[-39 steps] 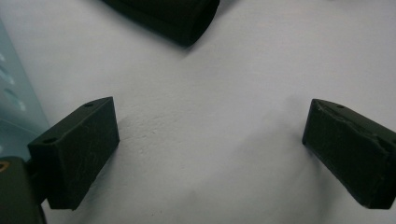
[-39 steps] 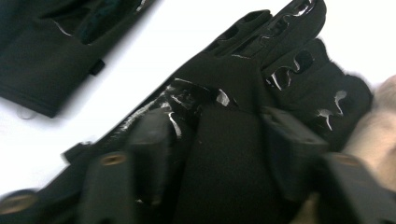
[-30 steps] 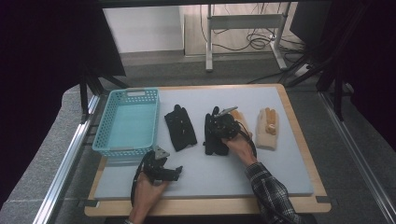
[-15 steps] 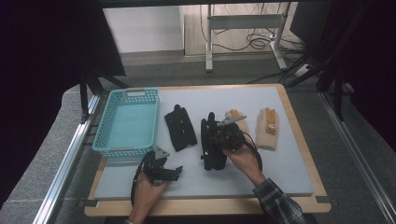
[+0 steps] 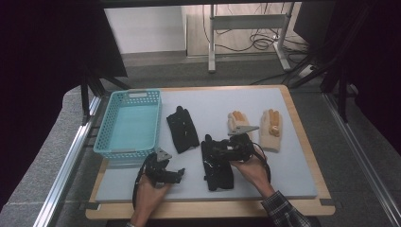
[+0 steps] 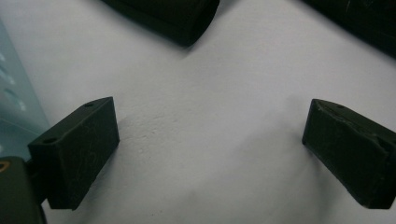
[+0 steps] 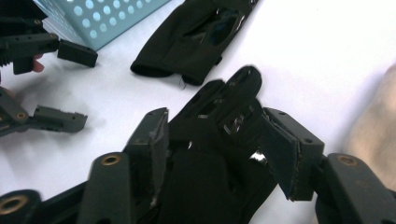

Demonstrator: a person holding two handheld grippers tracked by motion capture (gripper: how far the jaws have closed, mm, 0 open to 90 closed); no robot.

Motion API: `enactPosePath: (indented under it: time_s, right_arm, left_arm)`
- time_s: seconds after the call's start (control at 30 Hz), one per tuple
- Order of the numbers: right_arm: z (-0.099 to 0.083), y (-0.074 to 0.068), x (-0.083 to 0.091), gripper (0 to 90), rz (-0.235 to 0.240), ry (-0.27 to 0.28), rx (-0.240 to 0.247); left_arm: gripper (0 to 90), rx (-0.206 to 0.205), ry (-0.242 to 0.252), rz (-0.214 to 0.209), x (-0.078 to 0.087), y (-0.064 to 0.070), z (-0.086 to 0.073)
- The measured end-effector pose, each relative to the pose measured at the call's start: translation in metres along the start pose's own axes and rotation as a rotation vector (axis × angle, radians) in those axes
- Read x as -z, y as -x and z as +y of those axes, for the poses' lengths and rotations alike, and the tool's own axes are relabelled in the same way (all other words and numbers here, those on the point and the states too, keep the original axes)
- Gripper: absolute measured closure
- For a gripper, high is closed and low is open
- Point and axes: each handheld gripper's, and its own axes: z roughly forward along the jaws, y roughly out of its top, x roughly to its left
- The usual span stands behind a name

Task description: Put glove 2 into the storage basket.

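The right tool (image 7: pixel 215 154) is clamped on a black glove (image 5: pixel 216 163) lying on the table (image 5: pixel 302 165); the left tool (image 6: pixel 210 154) is held wide apart over bare surface. Nothing is seen in the blue basket (image 5: pixel 128 124) yet, so the second black glove (image 5: pixel 182 130) and two tan gloves (image 5: pixel 270 130) are left.

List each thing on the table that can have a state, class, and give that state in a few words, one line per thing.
Basket: upright, nothing inside.
Far black glove: flat on the mat, untouched.
Near black glove: flat, between the right gripper's jaws.
Two tan gloves: flat, side by side.
Left gripper: open over bare mat.
Right gripper: jaws on either side of the near black glove, grip unclear.
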Motion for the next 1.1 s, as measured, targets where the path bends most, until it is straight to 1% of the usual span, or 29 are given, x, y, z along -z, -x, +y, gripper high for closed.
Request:
enactPosePath:
  time_s: [0.03, 0.1, 0.13, 0.2, 0.23, 0.3, 0.37, 0.4, 0.43, 0.6, 0.7, 0.77, 0.83, 0.97, 1.1]
  right_arm:
    - [0.002, 0.001, -0.002, 51.9, 0.004, -0.004, 0.005]
    - [0.007, 0.001, -0.009, 61.5, -0.01, -0.011, 0.037]
    - [0.009, 0.001, -0.012, 64.3, -0.012, -0.015, 0.045]
    - [0.02, 0.001, -0.026, 70.2, -0.019, -0.029, 0.068]
    - [0.02, 0.001, -0.026, 70.2, -0.019, -0.029, 0.068]
    - [0.029, 0.002, -0.037, 71.1, -0.02, -0.032, 0.074]
    - [0.036, 0.004, -0.047, 71.1, -0.022, -0.031, 0.073]
    - [0.042, 0.005, -0.056, 71.0, -0.021, -0.032, 0.074]
    - [0.042, 0.005, -0.056, 71.0, -0.021, -0.032, 0.074]
    - [0.054, 0.009, -0.08, 69.2, -0.035, -0.047, 0.07]
    - [0.06, 0.012, -0.094, 66.8, -0.043, -0.054, 0.059]
    - [0.064, 0.015, -0.104, 64.0, -0.052, -0.057, 0.065]
    - [0.068, 0.018, -0.111, 61.2, -0.054, -0.059, 0.057]
    - [0.074, 0.021, -0.125, 55.9, -0.056, -0.067, 0.043]
    - [0.074, 0.022, -0.14, 55.3, -0.071, -0.092, 0.037]
  left_arm:
    - [4.1, 0.0, 0.0, 0.0, 0.0, 0.0, 0.0]
    - [4.1, 0.0, 0.0, -0.001, 0.0, 0.0, 0.0]
    - [4.1, 0.0, 0.0, -0.001, 0.0, 0.0, 0.0]
    - [4.1, 0.0, 0.0, -0.001, 0.0, 0.0, 0.0]
    - [4.1, 0.0, 0.0, 0.0, 0.0, 0.0, 0.0]
    - [4.1, 0.0, -0.001, 0.0, 0.0, 0.0, 0.0]
    - [4.0, 0.0, -0.001, -0.001, 0.0, 0.0, 0.0]
    - [4.1, 0.0, -0.001, 0.0, 0.0, 0.0, 0.0]
    - [4.1, -0.001, -0.001, -0.001, 0.0, 0.0, 0.0]
    - [4.1, 0.0, -0.001, -0.001, 0.0, 0.0, 0.0]
    - [4.0, 0.0, -0.001, -0.002, 0.0, 0.0, 0.0]
    - [4.1, 0.0, -0.001, -0.002, 0.0, 0.0, 0.0]
    - [4.1, 0.0, -0.001, -0.002, 0.0, 0.0, 0.0]
    - [4.1, 0.002, -0.001, -0.002, 0.0, 0.0, 0.0]
    - [4.1, 0.002, -0.001, -0.002, 0.0, 0.0, 0.0]
